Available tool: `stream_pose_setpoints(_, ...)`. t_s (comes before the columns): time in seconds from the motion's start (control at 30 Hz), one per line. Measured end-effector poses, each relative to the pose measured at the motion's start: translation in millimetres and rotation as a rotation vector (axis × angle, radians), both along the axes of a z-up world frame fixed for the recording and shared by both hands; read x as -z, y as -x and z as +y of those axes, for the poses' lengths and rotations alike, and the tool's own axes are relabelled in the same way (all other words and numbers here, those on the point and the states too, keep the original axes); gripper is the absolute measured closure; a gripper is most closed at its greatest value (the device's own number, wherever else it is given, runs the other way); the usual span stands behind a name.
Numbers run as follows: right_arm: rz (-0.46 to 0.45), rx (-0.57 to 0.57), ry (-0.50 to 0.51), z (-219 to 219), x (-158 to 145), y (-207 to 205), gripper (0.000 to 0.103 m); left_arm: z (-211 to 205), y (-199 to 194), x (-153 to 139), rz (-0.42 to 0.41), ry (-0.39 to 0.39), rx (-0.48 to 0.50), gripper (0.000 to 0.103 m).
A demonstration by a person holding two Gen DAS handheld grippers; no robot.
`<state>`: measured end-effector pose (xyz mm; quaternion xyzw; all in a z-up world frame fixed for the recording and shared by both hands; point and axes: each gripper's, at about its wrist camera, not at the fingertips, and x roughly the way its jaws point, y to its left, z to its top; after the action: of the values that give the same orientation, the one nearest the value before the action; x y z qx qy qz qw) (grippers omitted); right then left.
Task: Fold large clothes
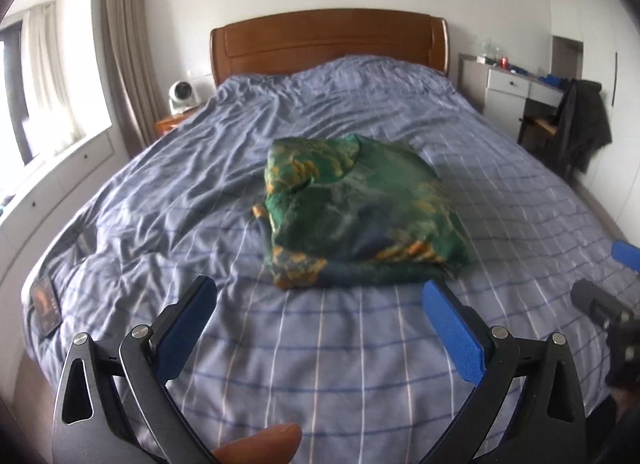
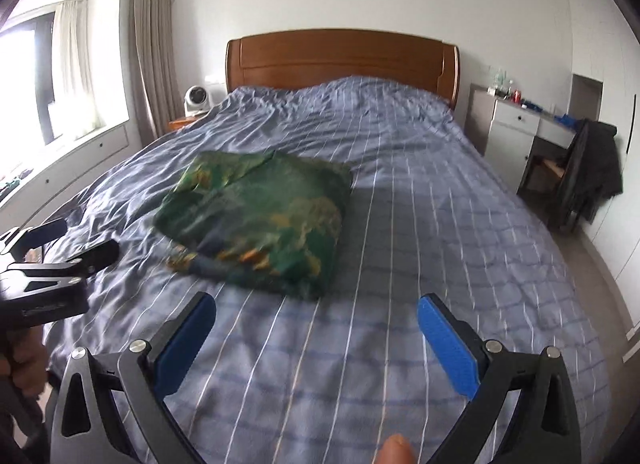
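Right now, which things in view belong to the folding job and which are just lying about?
For the job:
green patterned garment, folded on the bed
left tongs, open
right tongs, open

Lying about:
small white fan
dark jacket on the chair
red can on the dresser

Left wrist view: rides behind the left claw (image 1: pixel 320 296), low over the foot of the bed (image 1: pixel 320 364), facing the headboard (image 1: pixel 328 39). Folded green garment (image 1: pixel 360 215) near, dead centre.

Right wrist view: same height and heading behind the right claw (image 2: pixel 316 312), set further right; garment (image 2: pixel 256 219) falls left of centre.

Shared: bed, headboard, garment, window, desk. Each view catches the other claw at its edge.
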<state>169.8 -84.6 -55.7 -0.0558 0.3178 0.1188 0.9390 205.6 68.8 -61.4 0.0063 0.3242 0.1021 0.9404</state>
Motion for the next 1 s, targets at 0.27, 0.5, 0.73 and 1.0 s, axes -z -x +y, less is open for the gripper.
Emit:
stream_pose_setpoints(0.27,0.062,-0.010,0.029,3.9,6.1,24.9,0.000,-12.9,16.1,5.5,0.080,-0.035,0.016,0.000)
stream_pose_setpoints(0.5,0.038,-0.054,0.031,12.7,-5.5,48.8,0.000,-7.9,42.8,3.0,0.089,0.046,0.045,0.000)
stream_pose_setpoints(0.73,0.024,-0.059,0.028,16.9,-10.9,57.2,0.000,-7.8,48.4,-1.7,0.091,0.070,0.045,0.000)
stream_pose_setpoints(1.0,0.036,-0.034,0.035,17.1,-12.4,56.9,0.000,-9.7,45.2,6.0,0.114,0.063,0.019,0.000)
